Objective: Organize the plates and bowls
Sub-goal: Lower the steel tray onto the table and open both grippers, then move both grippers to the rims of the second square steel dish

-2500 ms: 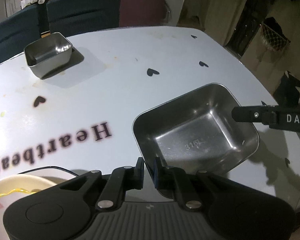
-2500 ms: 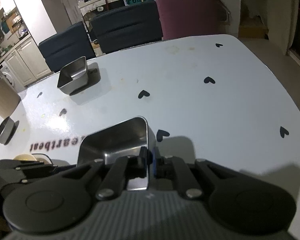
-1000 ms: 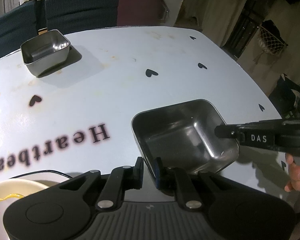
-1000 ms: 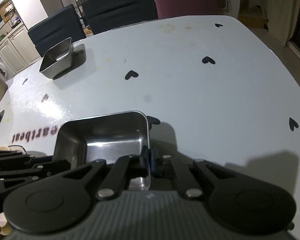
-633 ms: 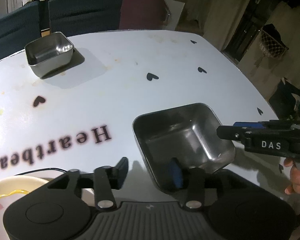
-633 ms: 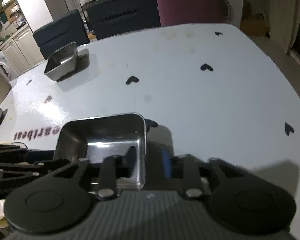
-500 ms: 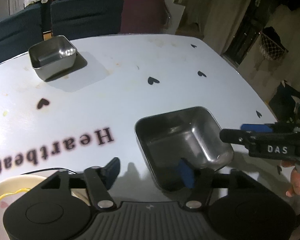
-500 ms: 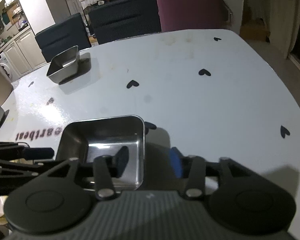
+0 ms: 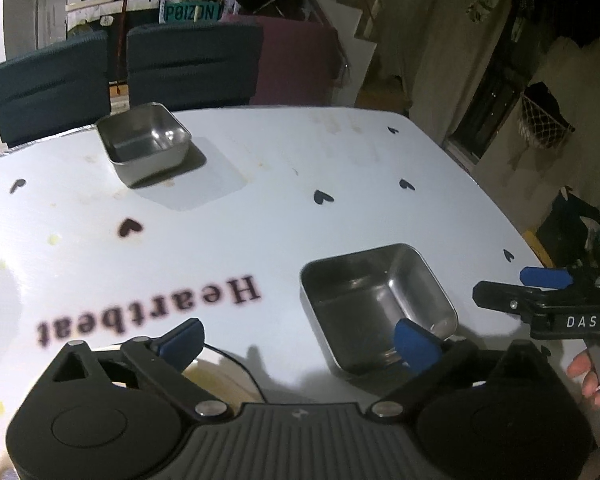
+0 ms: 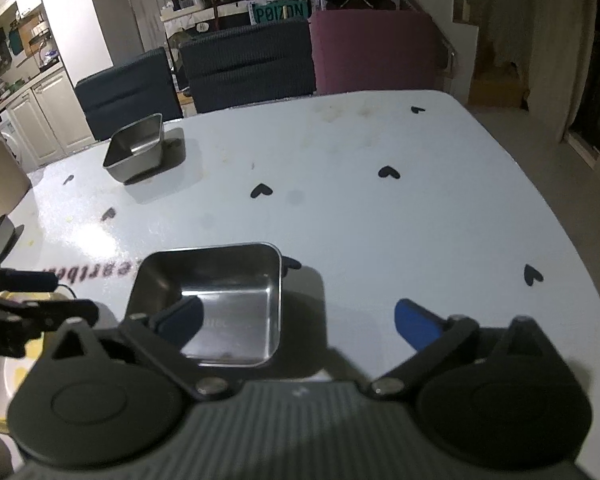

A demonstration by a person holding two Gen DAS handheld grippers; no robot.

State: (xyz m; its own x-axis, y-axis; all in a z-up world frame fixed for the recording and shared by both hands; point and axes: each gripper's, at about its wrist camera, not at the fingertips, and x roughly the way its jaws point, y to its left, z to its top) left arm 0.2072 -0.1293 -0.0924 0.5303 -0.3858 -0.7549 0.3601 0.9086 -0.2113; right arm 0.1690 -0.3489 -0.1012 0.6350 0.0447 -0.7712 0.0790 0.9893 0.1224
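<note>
**Both grippers released, steel tray on table**

Far steel tray near chairs; cream plate at near edge. Near steel tray sits on table. Left gripper and right gripper have just been opening, now wide, empty; each straddles one rim without touching.

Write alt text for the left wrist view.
The left gripper, jaws just opened wide, is above a square steel bowl on a white heart-print table. A second steel bowl sits at the far edge; the right gripper enters from the right.
</note>
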